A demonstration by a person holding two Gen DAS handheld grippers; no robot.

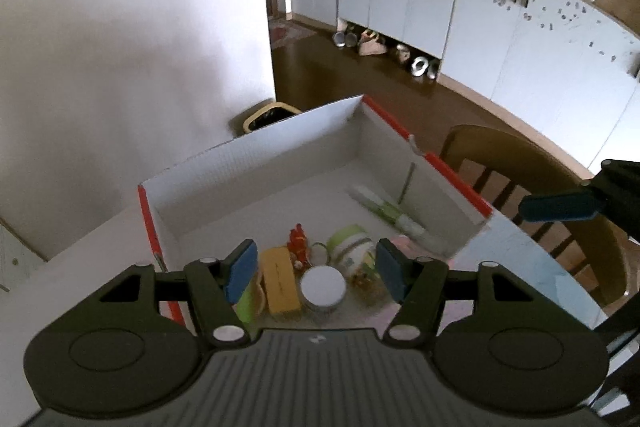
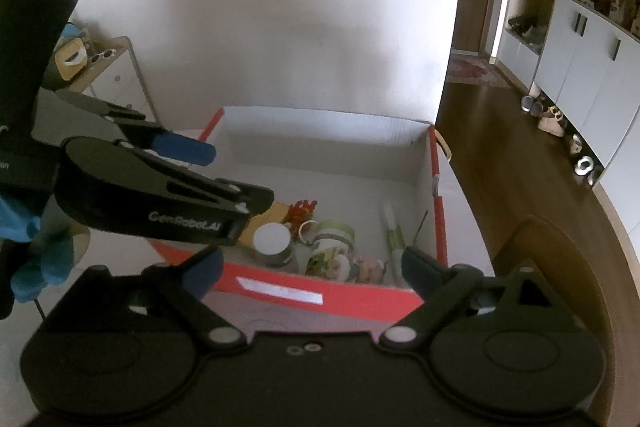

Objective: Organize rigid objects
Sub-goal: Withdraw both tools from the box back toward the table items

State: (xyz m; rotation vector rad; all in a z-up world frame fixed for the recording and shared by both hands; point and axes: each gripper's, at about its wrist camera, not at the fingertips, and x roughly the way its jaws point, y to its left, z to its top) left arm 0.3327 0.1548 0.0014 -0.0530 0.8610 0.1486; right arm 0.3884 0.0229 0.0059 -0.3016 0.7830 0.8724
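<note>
A red-and-white cardboard box point(image 1: 256, 163) stands open on the table; it also shows in the right wrist view point(image 2: 320, 297). Inside lie a white-lidded jar point(image 1: 322, 287), a yellow box point(image 1: 281, 282), a green-striped mug point(image 1: 349, 249), a red toy point(image 1: 297, 239) and a green-white pen point(image 1: 386, 213). My left gripper point(image 1: 316, 273) is open and empty, hovering above the jar and yellow box. My right gripper point(image 2: 312, 269) is open and empty, in front of the box's near red wall. The jar point(image 2: 273, 239), mug point(image 2: 330, 247) and pen point(image 2: 393, 235) show beyond it.
A wooden chair point(image 1: 532, 187) stands right of the table. A bin point(image 1: 268, 115) sits behind the box by the white wall. White cabinets point(image 1: 500, 11) with shoes beneath line the far side. A small shelf point(image 2: 104, 75) holds sunglasses at the left.
</note>
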